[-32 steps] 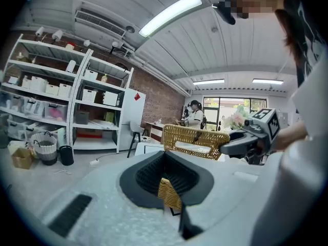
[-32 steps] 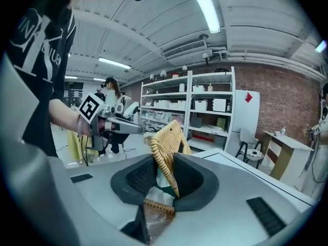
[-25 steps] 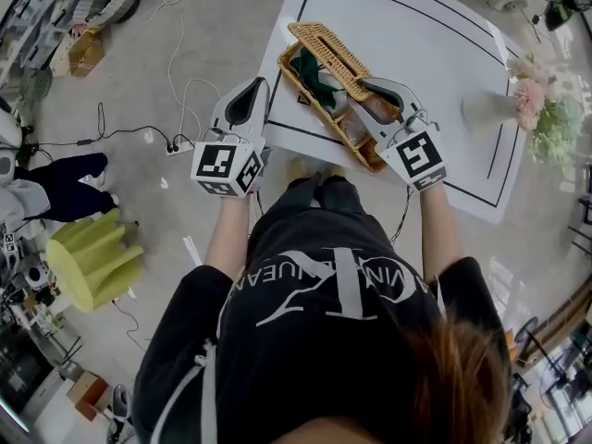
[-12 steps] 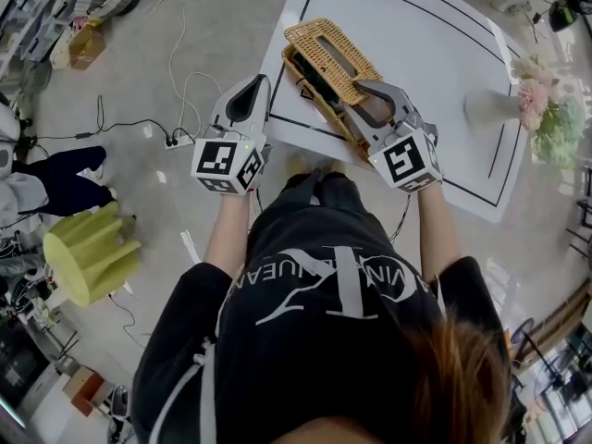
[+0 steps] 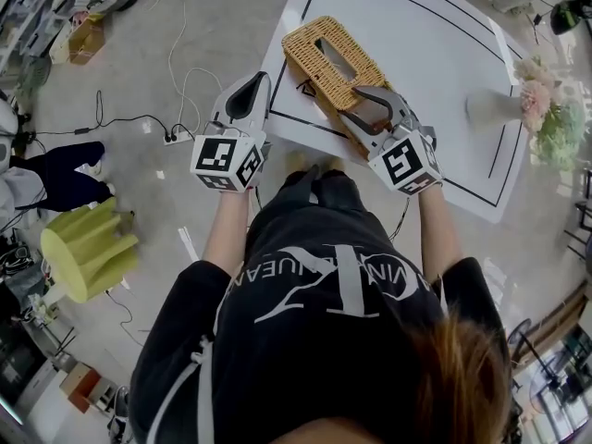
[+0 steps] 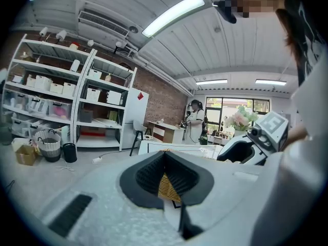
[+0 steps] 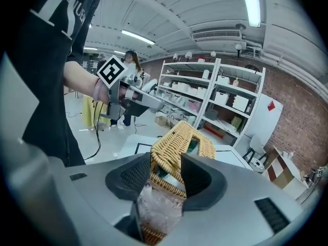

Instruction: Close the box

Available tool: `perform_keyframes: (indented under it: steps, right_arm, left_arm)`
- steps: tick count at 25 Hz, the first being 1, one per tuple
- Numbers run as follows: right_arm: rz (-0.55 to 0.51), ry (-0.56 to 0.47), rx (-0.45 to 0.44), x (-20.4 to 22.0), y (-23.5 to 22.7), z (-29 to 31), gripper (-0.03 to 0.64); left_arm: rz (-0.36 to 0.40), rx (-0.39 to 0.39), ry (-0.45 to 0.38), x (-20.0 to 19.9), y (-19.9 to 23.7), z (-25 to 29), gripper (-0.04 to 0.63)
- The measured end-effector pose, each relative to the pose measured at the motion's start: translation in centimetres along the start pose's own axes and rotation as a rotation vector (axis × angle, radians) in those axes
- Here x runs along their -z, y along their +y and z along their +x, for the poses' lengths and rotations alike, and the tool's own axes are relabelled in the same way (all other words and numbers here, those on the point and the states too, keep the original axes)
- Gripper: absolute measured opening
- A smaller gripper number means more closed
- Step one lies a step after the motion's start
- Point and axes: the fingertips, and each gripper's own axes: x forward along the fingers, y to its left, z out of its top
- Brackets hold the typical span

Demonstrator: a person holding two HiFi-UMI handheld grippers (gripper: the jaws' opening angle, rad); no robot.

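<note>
The right hand-held gripper [image 7: 166, 163] has its jaws wide and opening. The near end of the woven lid [image 7: 177, 137] stands between the two dark pads. The left pad lies against the weave and the right pad stands a little clear of it, so it has no firm hold. Under the lid's edge, low between the jaws, a crumpled piece of clear plastic [image 7: 156, 209] shows, and something green shows through the slot in the lid.

The left hand-held gripper [image 6: 165, 155] is empty. Its fingertips meet at a point and nothing sits between the pads. It hangs off the table [image 5: 416, 35], just beyond the left edge and over the floor [image 5: 185, 26]. It is aimed toward the table and well apart from the other gripper.

The wicker box [image 5: 310, 44] lies on the white table at the near left corner. It is set slantwise, with one end toward the near edge, where the right gripper reaches it. In the head view the lid lies flat over the box with its slot uppermost.

Farther along, near the table's right edge, stands a white vase [image 5: 486, 109] of pink and green flowers, well apart from the box. On the floor to the left, white cables [image 5: 180, 91] trail toward the table, and a yellow-green stool [image 5: 88, 252] stands farther off.
</note>
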Motion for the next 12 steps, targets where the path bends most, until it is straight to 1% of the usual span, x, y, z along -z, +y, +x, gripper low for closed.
perform_keyframes:
  steps: [8,12]
  right_arm:
    - [-0.007,0.006,-0.025,0.12,0.41,0.07,0.190]
    - [0.045,-0.027,-0.034,0.16,0.45,-0.16,0.190]
  left_arm:
    - [-0.002,0.001,0.003,0.12,-0.01,0.11,0.011]
    - [-0.002,0.000,0.004,0.28,0.11,0.35,0.011]
